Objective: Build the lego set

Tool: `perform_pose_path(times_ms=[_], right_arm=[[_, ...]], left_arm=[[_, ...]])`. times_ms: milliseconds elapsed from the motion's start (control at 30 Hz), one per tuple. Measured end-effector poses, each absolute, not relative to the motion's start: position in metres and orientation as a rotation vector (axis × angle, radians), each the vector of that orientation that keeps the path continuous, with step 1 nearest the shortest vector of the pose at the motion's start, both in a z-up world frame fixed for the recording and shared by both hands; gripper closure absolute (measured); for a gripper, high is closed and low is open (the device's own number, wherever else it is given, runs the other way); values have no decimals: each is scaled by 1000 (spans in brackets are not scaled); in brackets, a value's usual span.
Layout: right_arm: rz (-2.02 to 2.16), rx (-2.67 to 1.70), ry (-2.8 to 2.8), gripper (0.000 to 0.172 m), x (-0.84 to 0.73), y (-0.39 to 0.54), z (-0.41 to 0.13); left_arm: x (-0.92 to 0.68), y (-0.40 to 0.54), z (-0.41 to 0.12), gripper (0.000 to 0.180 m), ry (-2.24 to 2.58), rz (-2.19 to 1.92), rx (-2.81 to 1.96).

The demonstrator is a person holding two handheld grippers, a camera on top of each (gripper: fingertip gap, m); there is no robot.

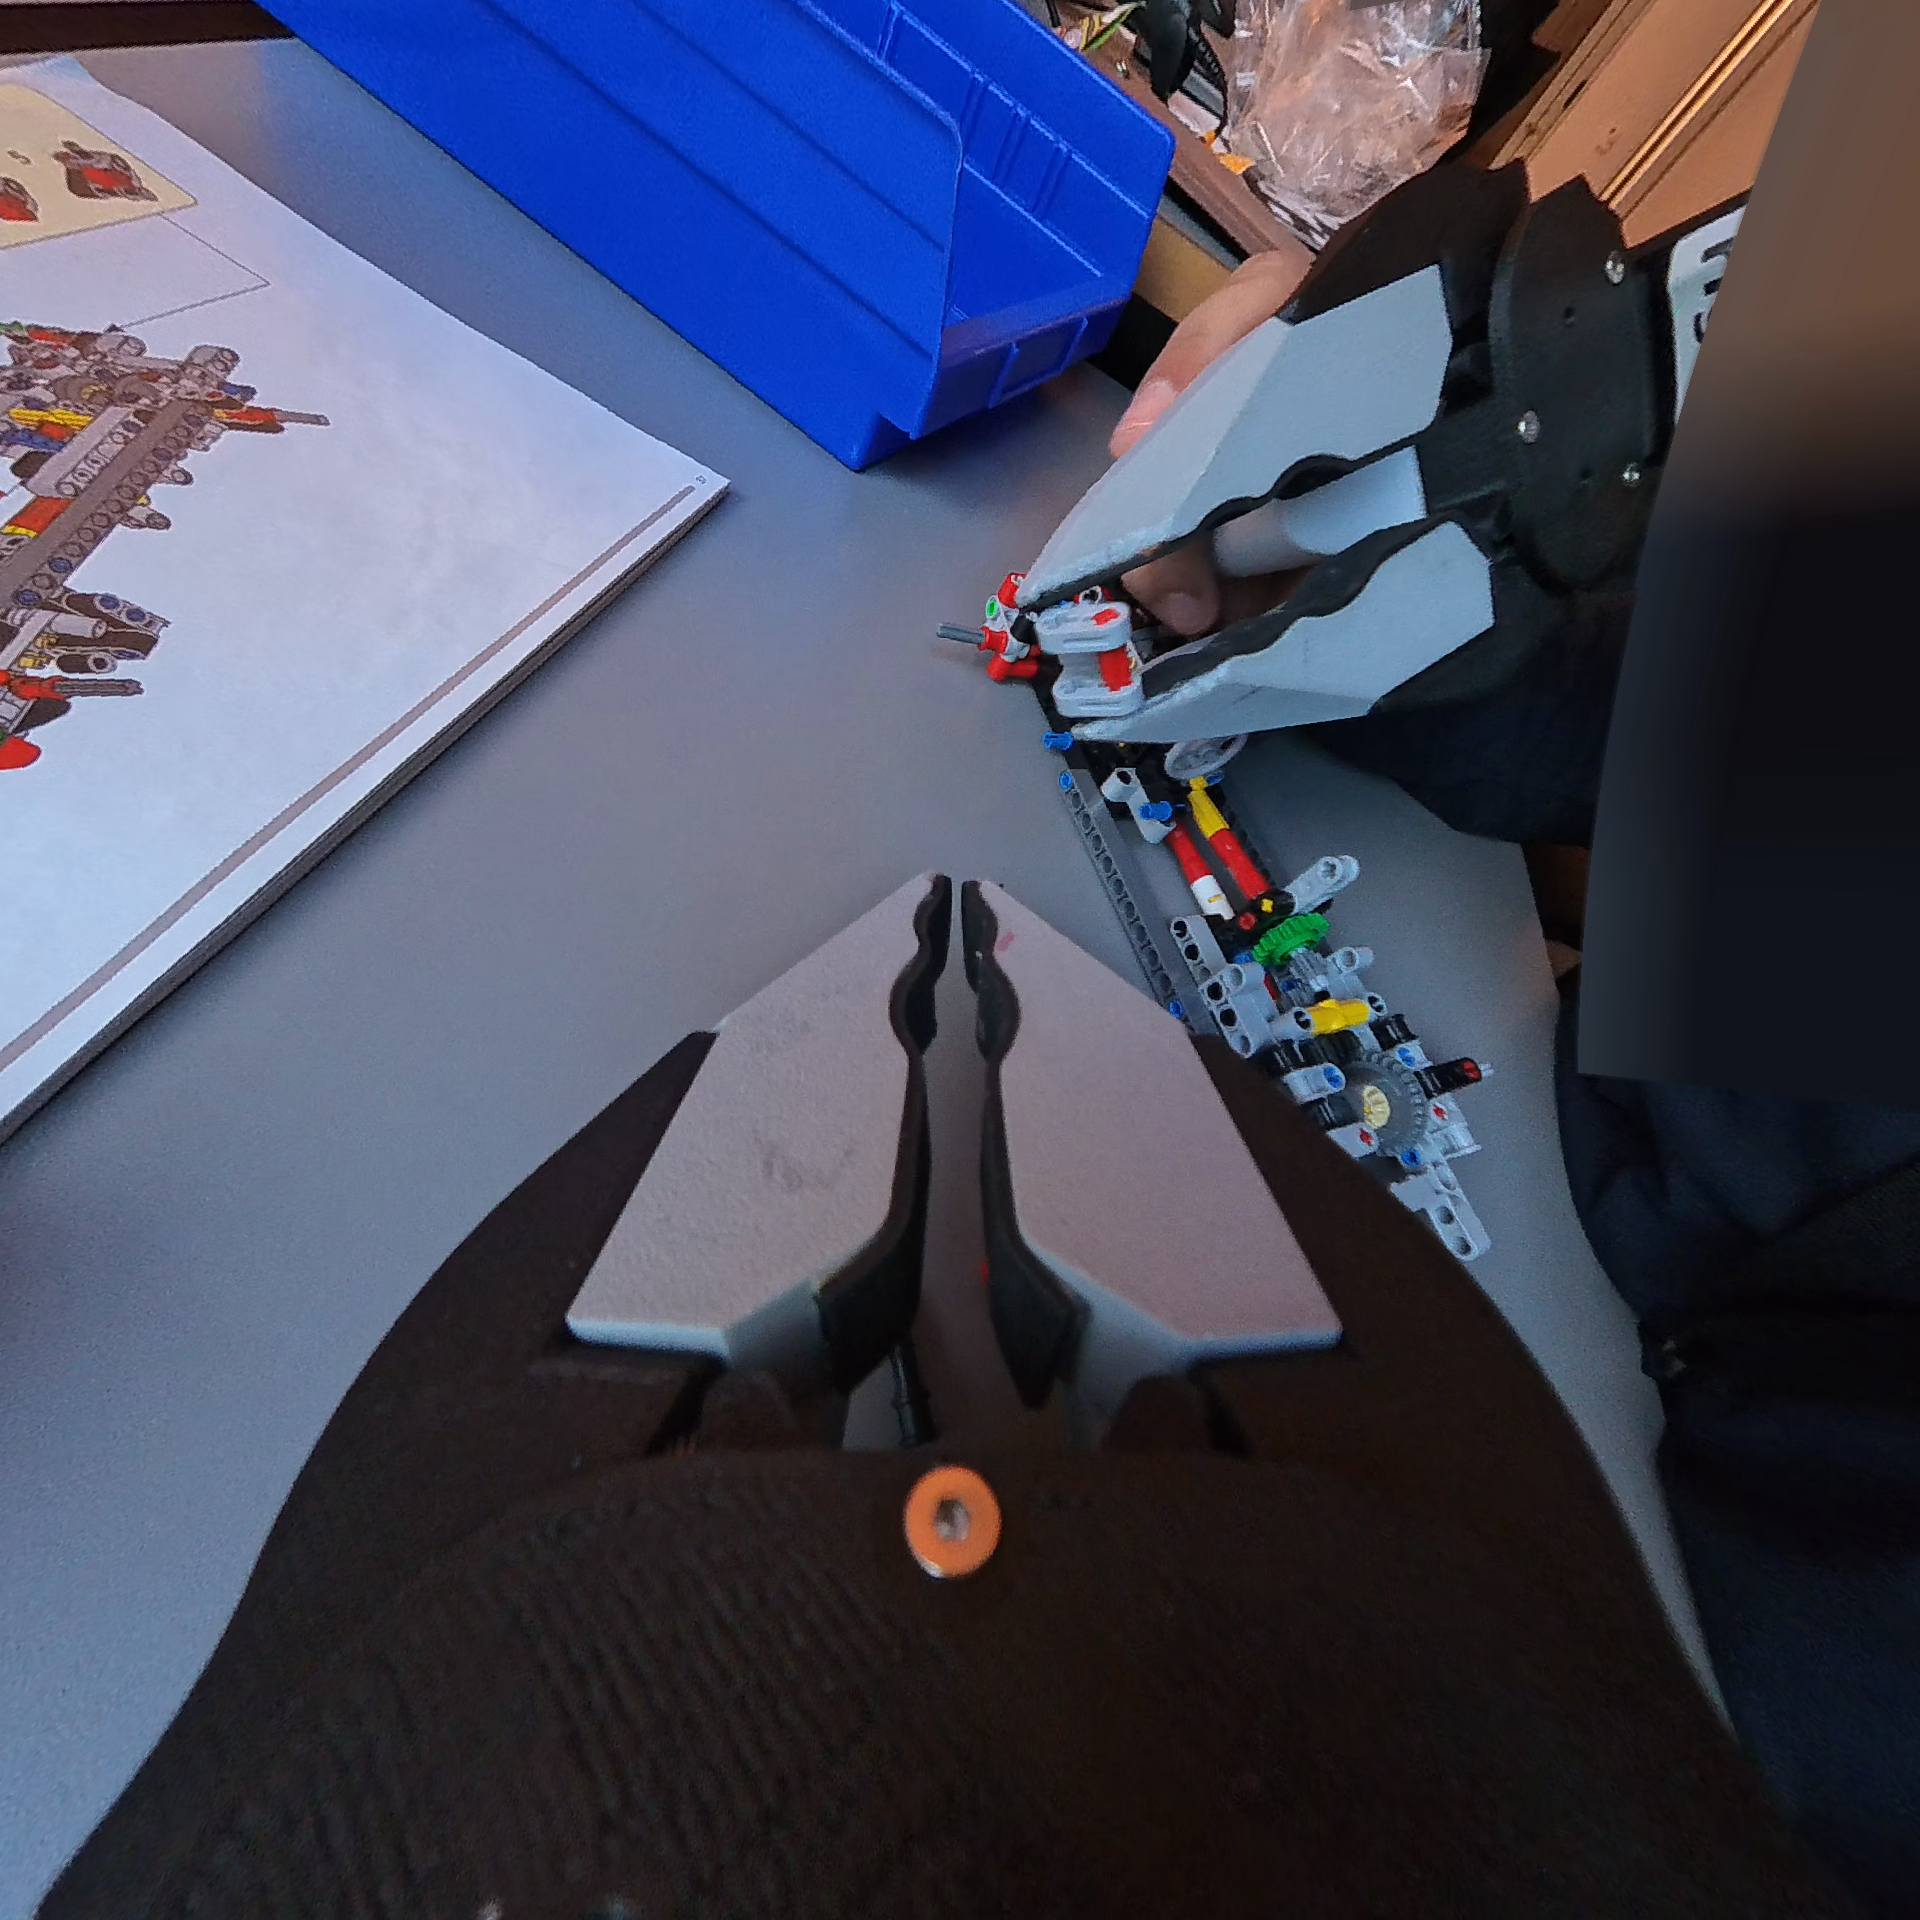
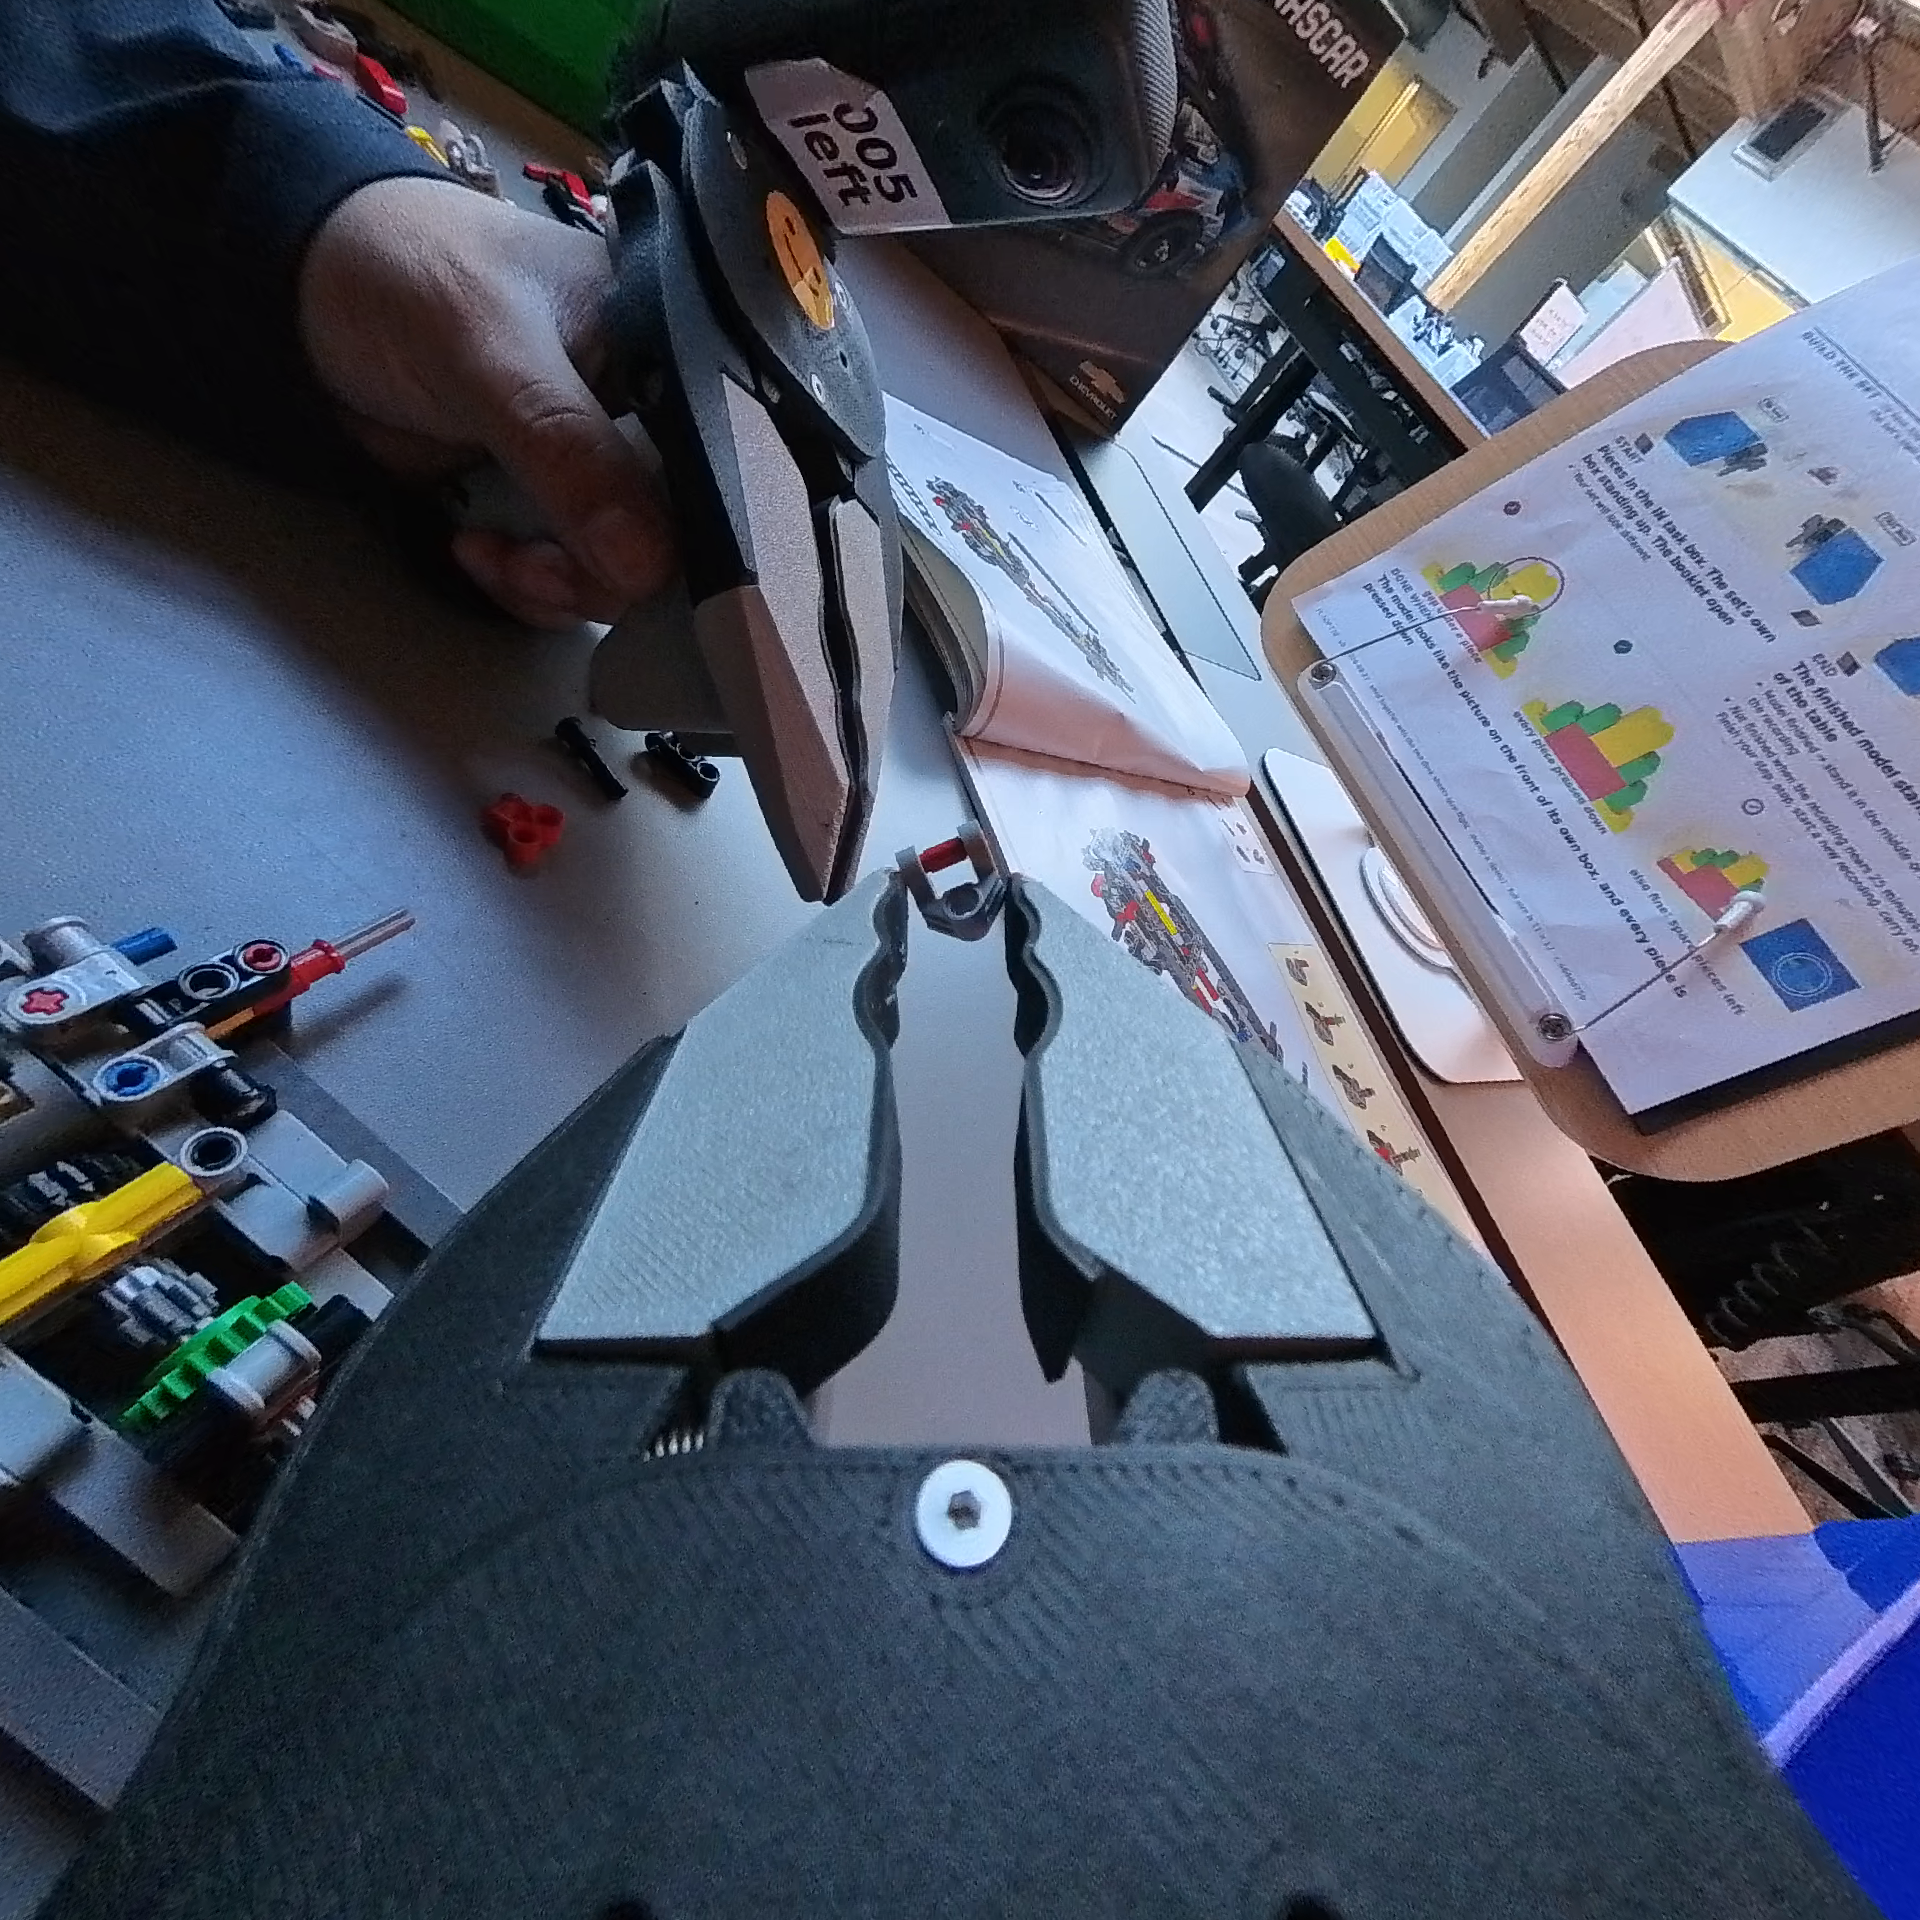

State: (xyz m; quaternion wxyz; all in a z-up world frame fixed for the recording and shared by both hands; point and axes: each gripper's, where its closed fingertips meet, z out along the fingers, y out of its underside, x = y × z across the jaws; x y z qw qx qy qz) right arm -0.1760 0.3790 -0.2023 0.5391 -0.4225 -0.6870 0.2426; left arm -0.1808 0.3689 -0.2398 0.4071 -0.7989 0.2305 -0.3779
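Pinching a small grey connector piece with a red pin (image 2: 951, 891) between its fingertips, the right gripper (image 2: 954, 902) hovers at the far end of a long, partly built brick model (image 1: 1262, 961) lying on a grey table (image 1: 644, 831); in the left wrist view the piece sits among the grey-and-red parts at that end, both pads against it. The left gripper (image 1: 956, 896), just beside the model's middle, has its fingers pressed together with nothing between them. Judged from how things lie, the build is part done: the model already carries a grey beam, red and yellow rods, a green gear and a dark grey gear, while loose parts lie beyond the model's far end, a red connector (image 2: 523, 826) and two black pins (image 2: 636, 761), unattached. The left wrist view alone shows the model's full length, the blue bin (image 1: 790, 208) beyond it and a page of the open instruction booklet (image 1: 343, 582) to the model's left. The right wrist view alone shows the loose parts, a hand (image 2: 488, 416) gripping the left tool, and a printed sheet on a wooden clipboard (image 2: 1621, 665), beyond the booklet from the model.
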Motion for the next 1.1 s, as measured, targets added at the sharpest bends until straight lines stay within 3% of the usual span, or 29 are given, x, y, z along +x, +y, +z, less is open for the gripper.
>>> perform_pose_path(times_ms=[533, 1100], right_arm=[[573, -1008, -1629, 156, -176, 381, -203], [528, -912, -1637, 156, -177, 367, -195]], left_arm=[[-181, 369, -240, 180, 572, -961, -2016], [-173, 362, -204, 157, 513, -1187, -1867]])
